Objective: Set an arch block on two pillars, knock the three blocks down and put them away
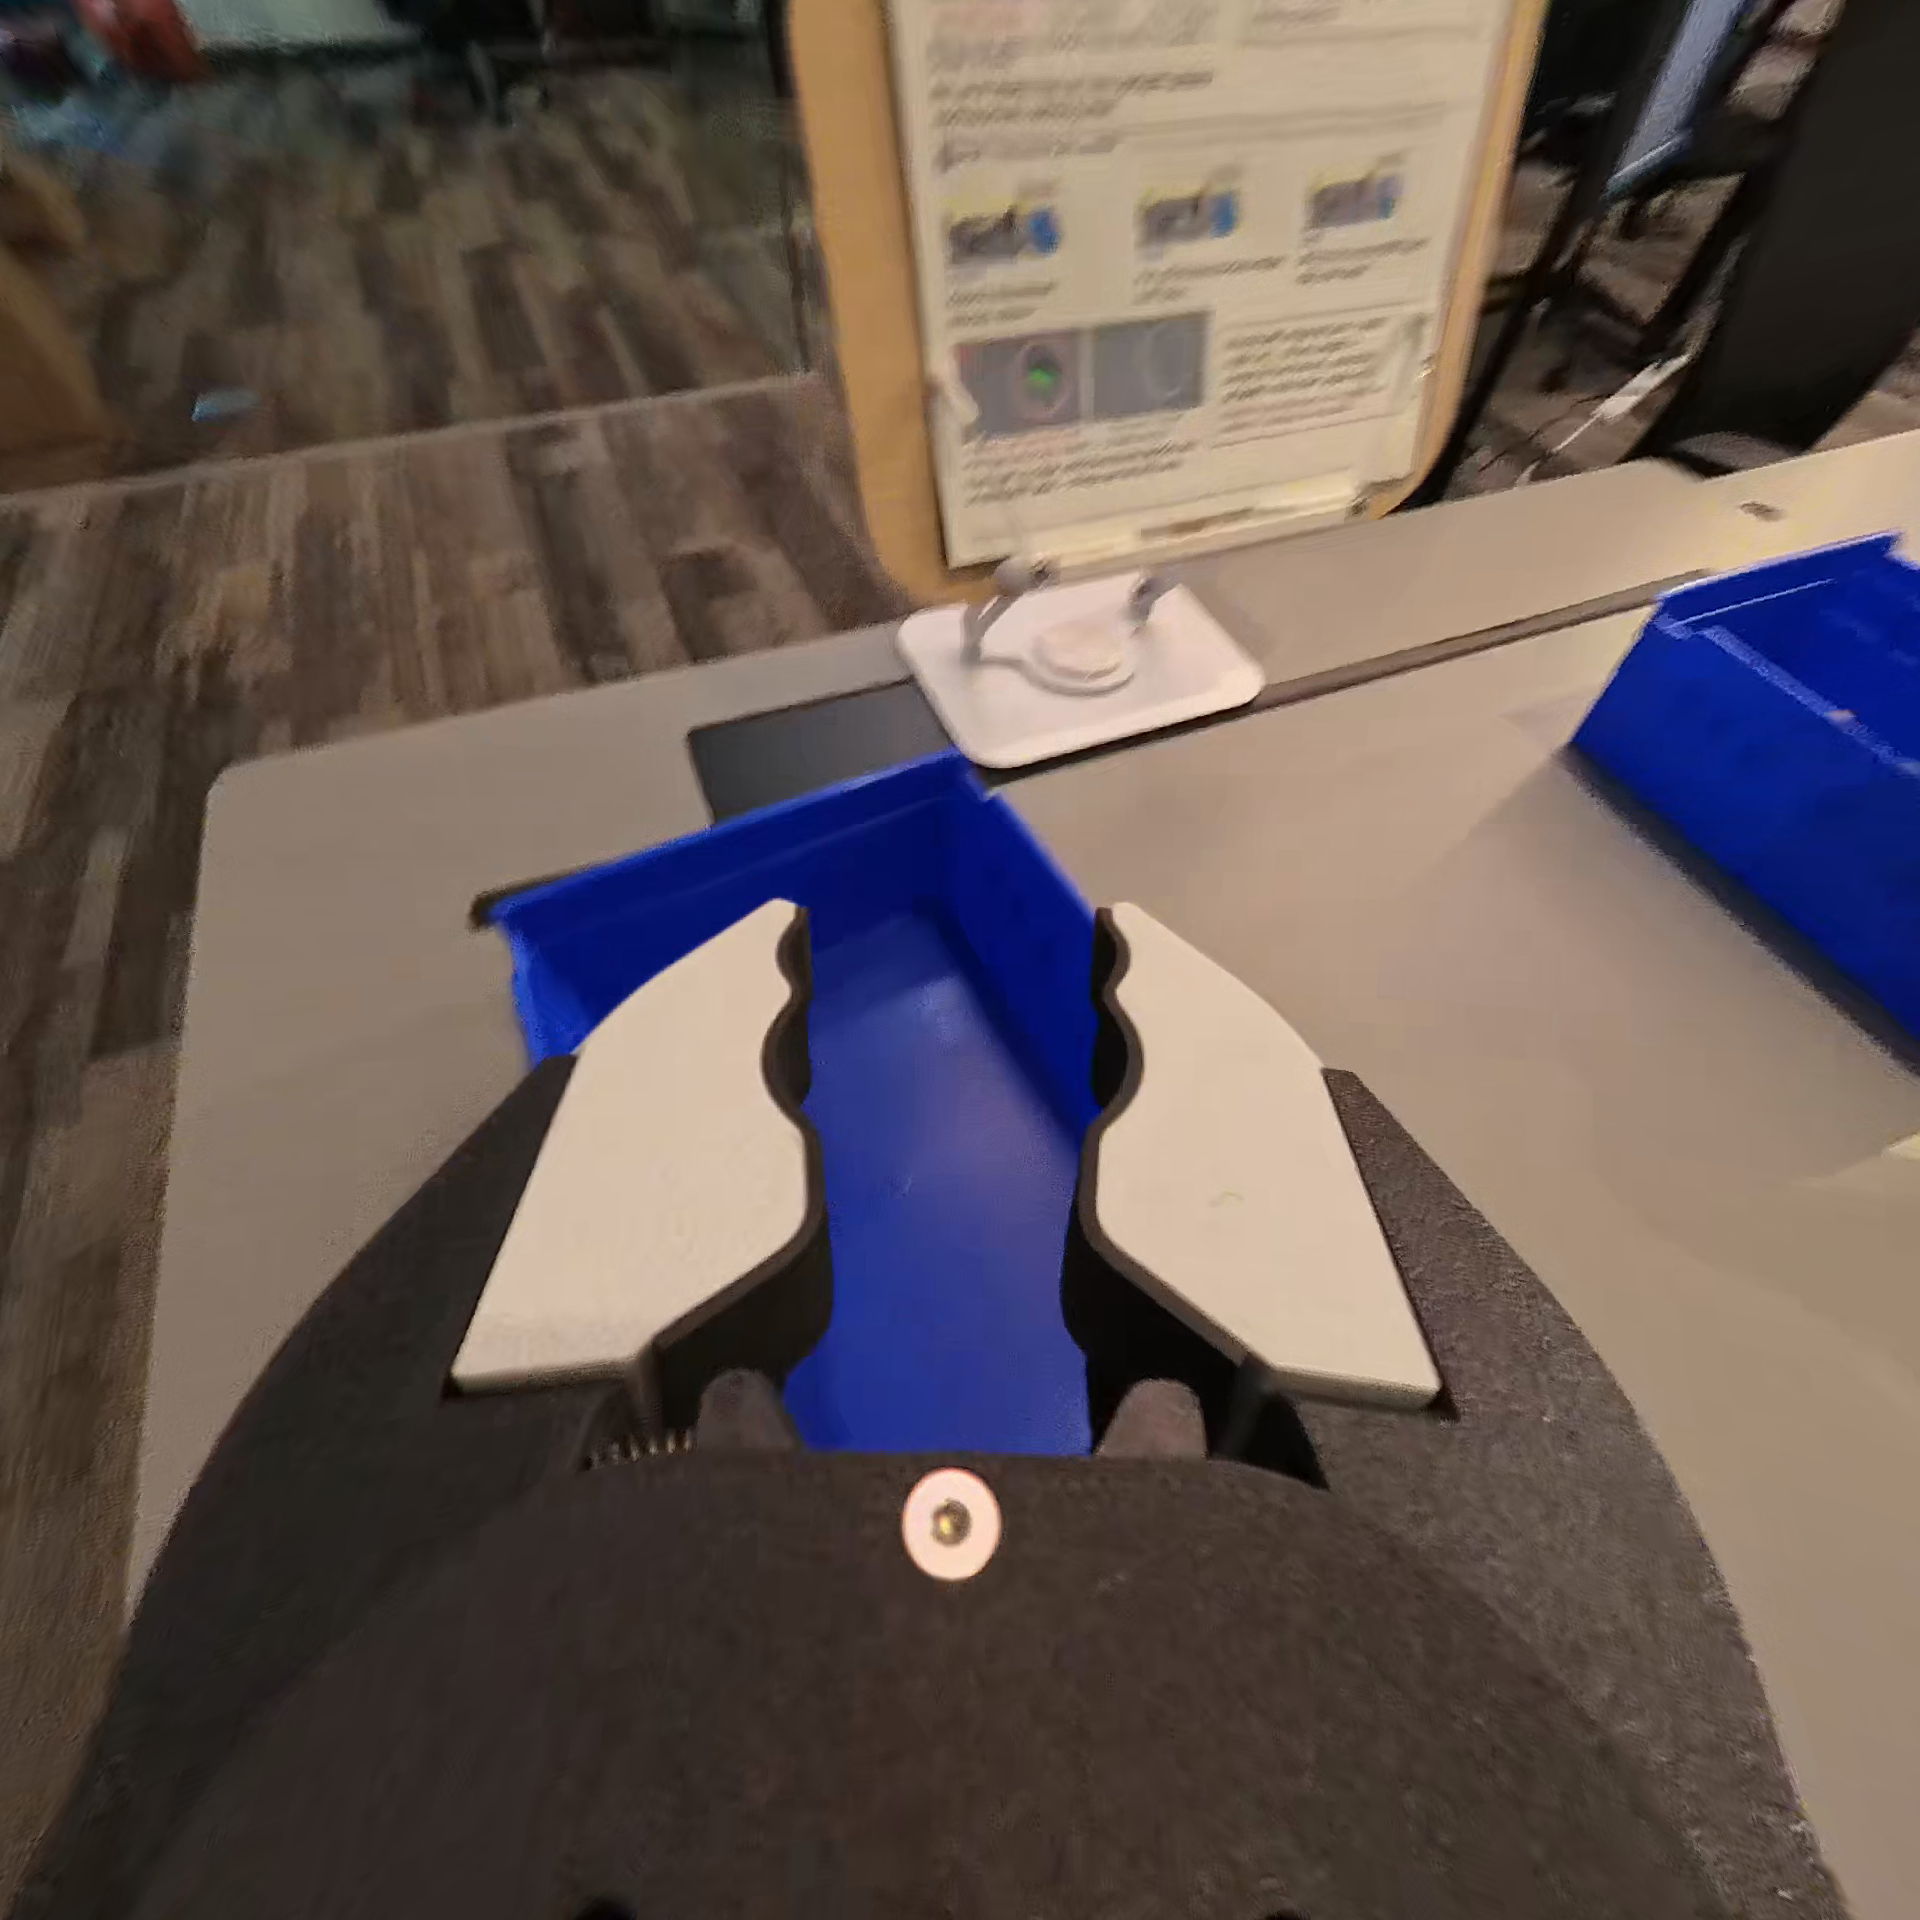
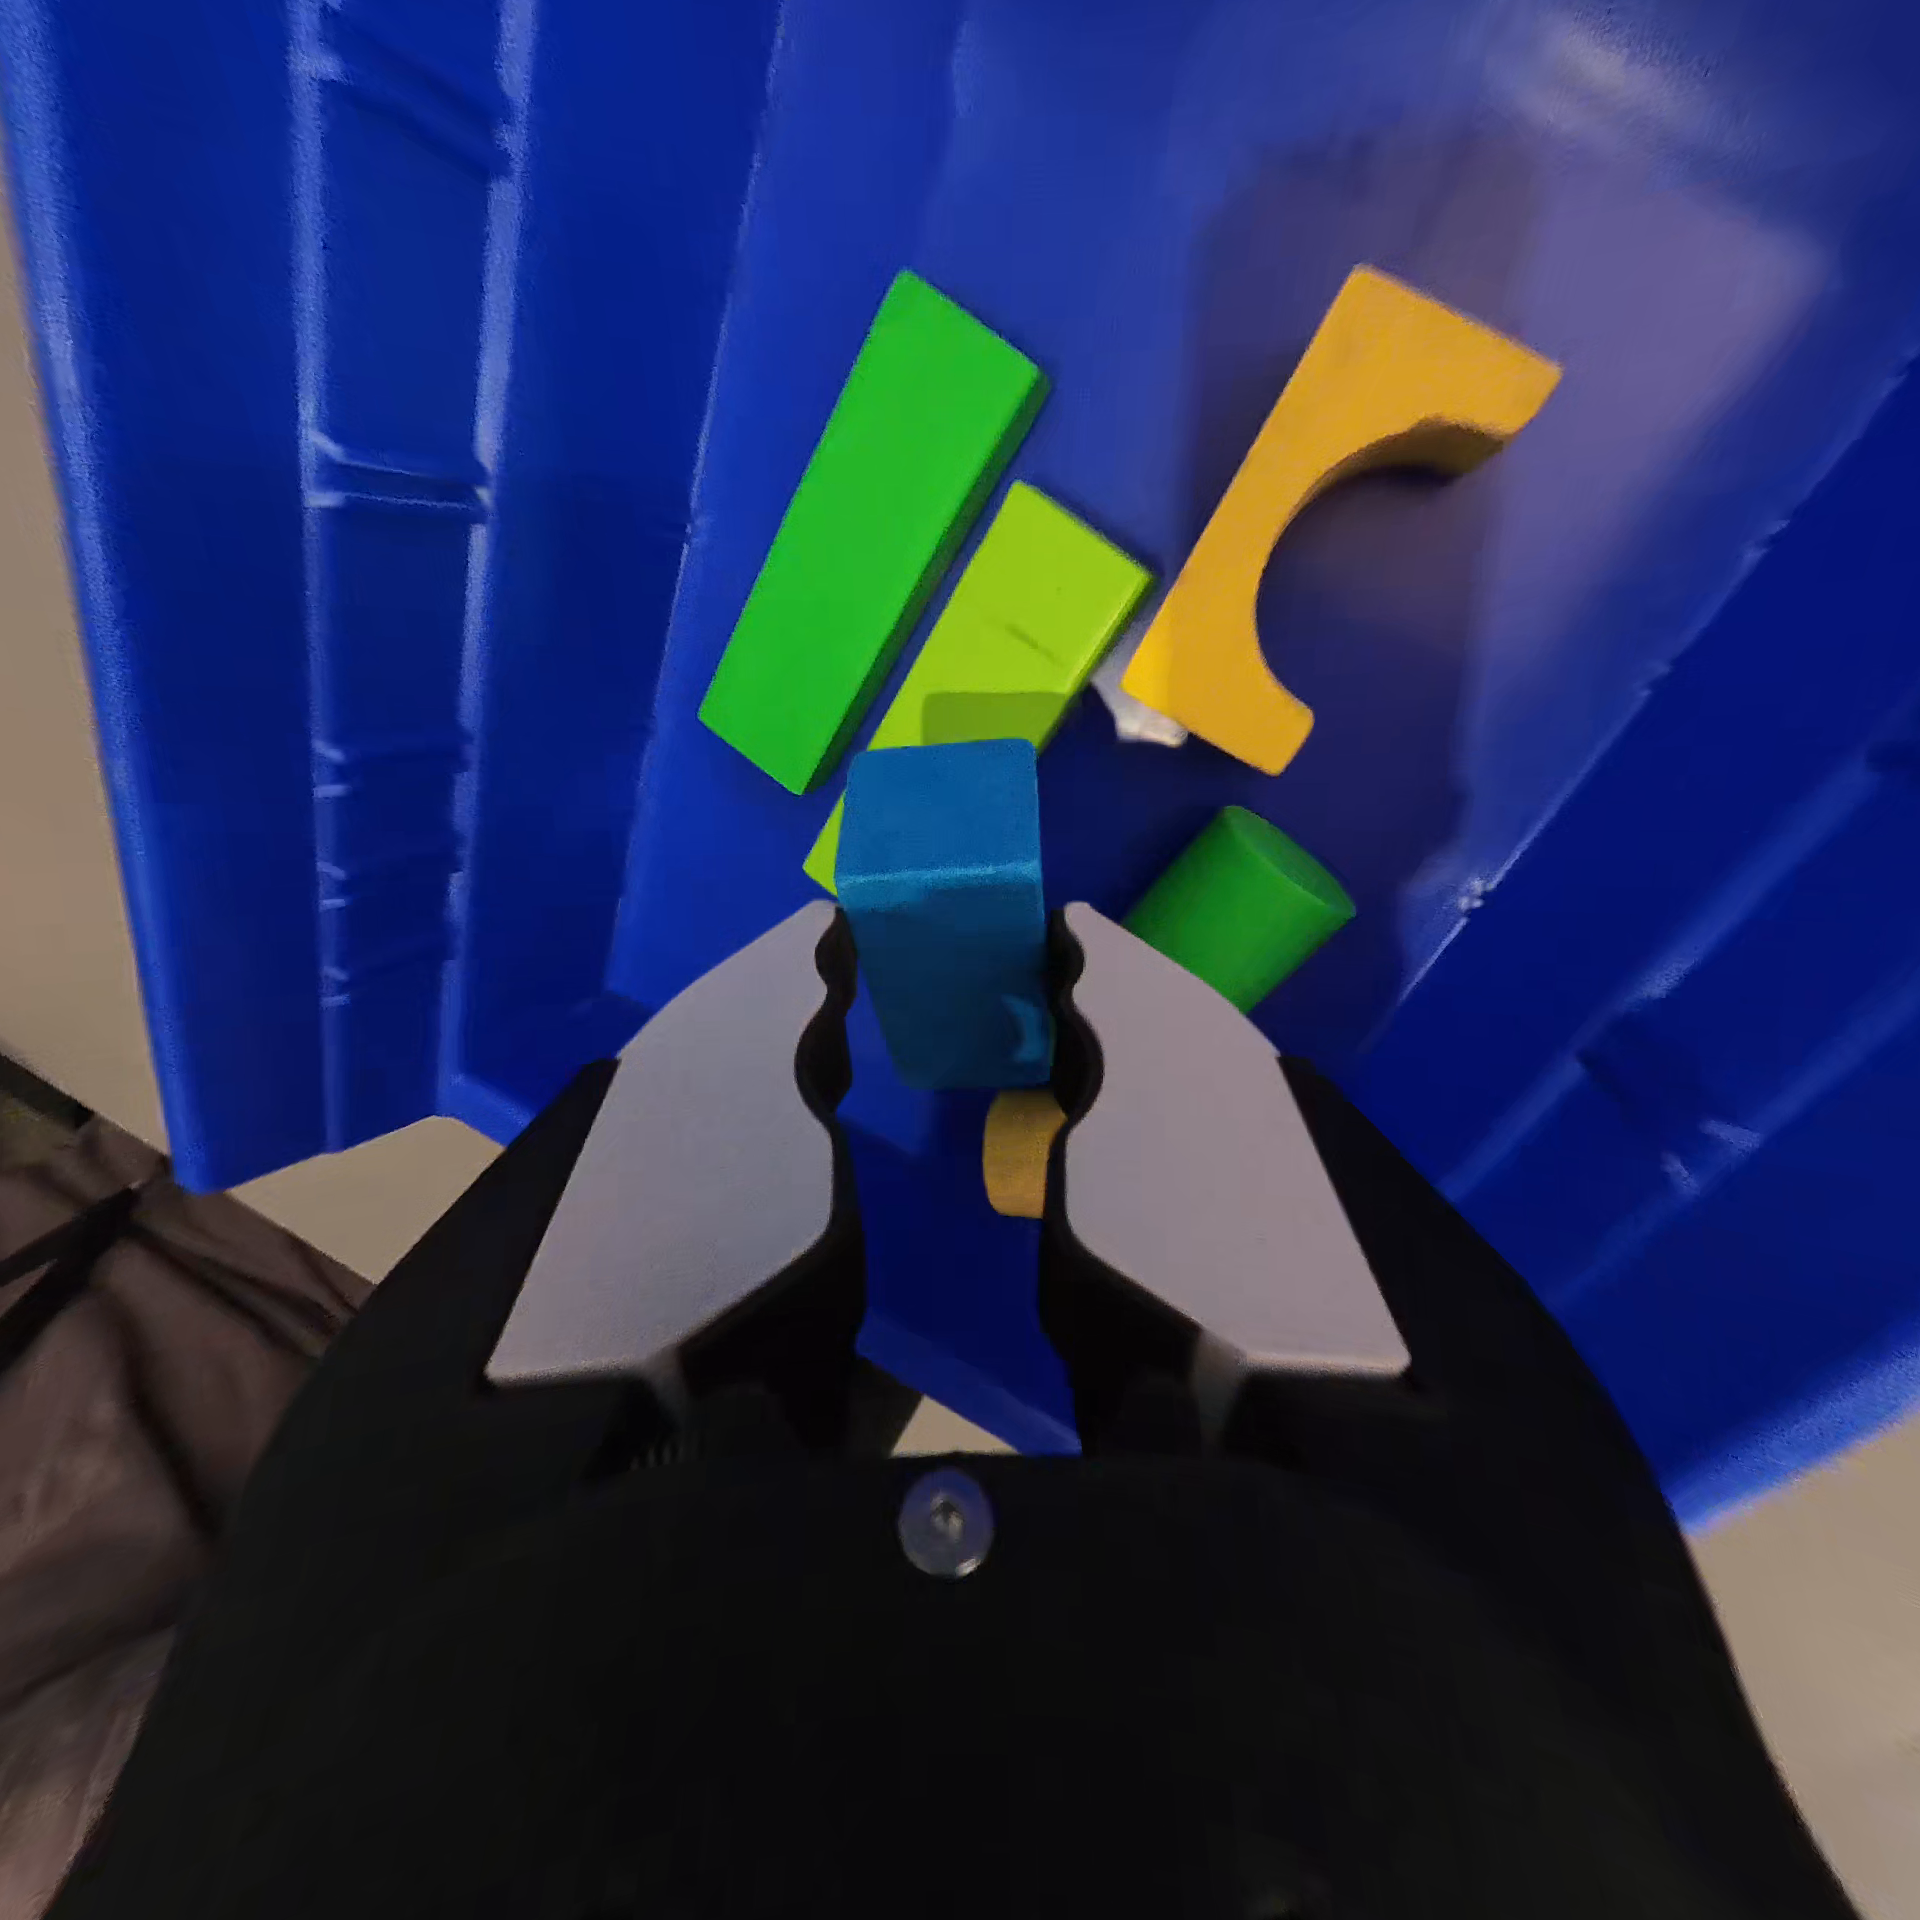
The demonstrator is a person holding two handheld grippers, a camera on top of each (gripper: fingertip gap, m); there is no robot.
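Observation:
In the right wrist view my right gripper point(image 2: 951, 920) is shut on a blue rectangular block point(image 2: 940, 883), held slightly tilted over the inside of a blue bin point(image 2: 1558, 727). On the bin floor lie a yellow arch block point(image 2: 1299, 520), a long green block point(image 2: 873, 530), a lime block point(image 2: 1018, 623), a green cylinder point(image 2: 1236, 904) and part of a yellow piece point(image 2: 1018, 1153). In the left wrist view my left gripper point(image 1: 951, 920) is open with nothing between its pads, above a blue bin point(image 1: 727, 883) whose visible floor is bare.
A second blue bin point(image 1: 1766, 748) stands at the right on the grey table point(image 1: 1351, 987). A white stand point(image 1: 1081, 675) holding a board with a printed sheet point(image 1: 1164, 270) is behind the near bin. The table's left edge drops to wood-pattern floor point(image 1: 312, 571). My right fingertips sit around 65 centimeters from my left ones. My right tips are roughly 6 centimeters from the yellow piece point(image 2: 1018, 1153).

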